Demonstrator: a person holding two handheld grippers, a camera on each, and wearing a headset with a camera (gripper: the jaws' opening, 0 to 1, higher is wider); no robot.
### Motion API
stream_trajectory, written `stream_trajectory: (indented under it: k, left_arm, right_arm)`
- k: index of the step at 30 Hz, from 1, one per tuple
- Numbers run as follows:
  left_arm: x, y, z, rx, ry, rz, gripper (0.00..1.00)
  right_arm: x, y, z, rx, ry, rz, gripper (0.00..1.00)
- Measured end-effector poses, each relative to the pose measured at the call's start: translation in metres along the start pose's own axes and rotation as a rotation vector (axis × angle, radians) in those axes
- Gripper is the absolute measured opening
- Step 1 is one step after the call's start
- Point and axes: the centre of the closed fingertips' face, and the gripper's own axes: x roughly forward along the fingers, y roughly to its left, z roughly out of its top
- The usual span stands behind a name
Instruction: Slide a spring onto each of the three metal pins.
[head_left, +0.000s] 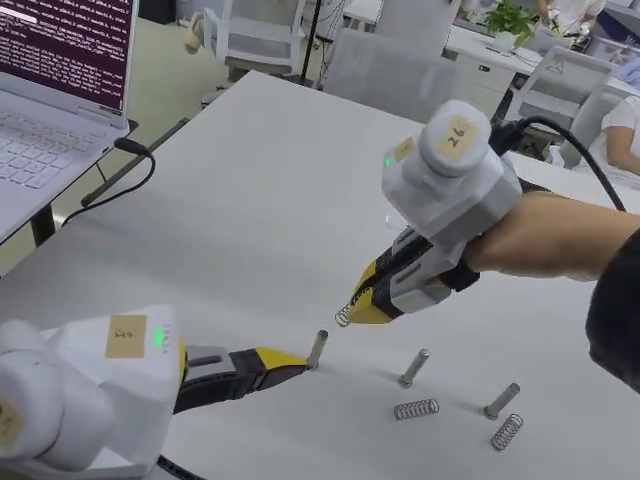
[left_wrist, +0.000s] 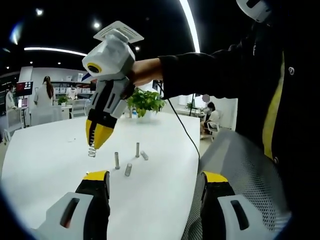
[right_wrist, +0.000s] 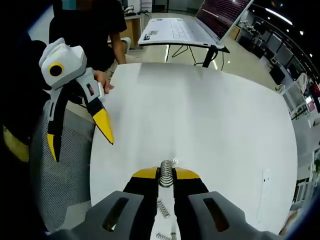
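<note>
Head view: the right gripper (head_left: 362, 305) is held from the right by a hand (head_left: 520, 235) and angled down and left toward the white surface (head_left: 250, 220). Its fingers are pressed together on the held spring (head_left: 345, 315), which juts from the tips above the surface. The left gripper (head_left: 295, 365) enters from the near left, low and almost level, with its yellow tip just beside the nearest pin (head_left: 318, 348); whether they touch cannot be told. To the right stand the middle pin (head_left: 413, 368) and the right pin (head_left: 501, 400). A loose spring (head_left: 416, 408) and a second loose spring (head_left: 507, 431) lie near them. An open laptop (head_left: 60, 80) sits far left.

Left gripper view: its own fingers (left_wrist: 97, 180) are spread wide. Beyond them the right gripper points straight down from a dark sleeve (left_wrist: 200, 75), with the held spring dangling beside the upright pins.

Right gripper view: its own fingers pinch the held spring at the lower coils, and the upper coils rise past the tips. At left, both of the left gripper's fingers show well apart, in front of a mesh chair (right_wrist: 65, 170); the head view shows a single tip.
</note>
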Motion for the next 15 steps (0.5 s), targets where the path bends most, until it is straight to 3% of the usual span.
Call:
stream_trajectory:
  k: [7, 13, 15]
  left_arm:
    - [0.000, 0.003, -0.005, -0.010, 0.016, 0.001, 0.69]
    - [0.000, 0.006, -0.010, -0.019, 0.032, 0.000, 0.68]
    - [-0.001, 0.007, -0.011, -0.023, 0.035, 0.000, 0.68]
  right_arm:
    - [0.022, -0.012, -0.008, -0.006, 0.042, 0.001, 0.08]
    - [0.034, -0.014, -0.007, -0.001, 0.046, 0.031, 0.08]
    - [0.039, -0.018, -0.013, -0.017, 0.074, 0.019, 0.08]
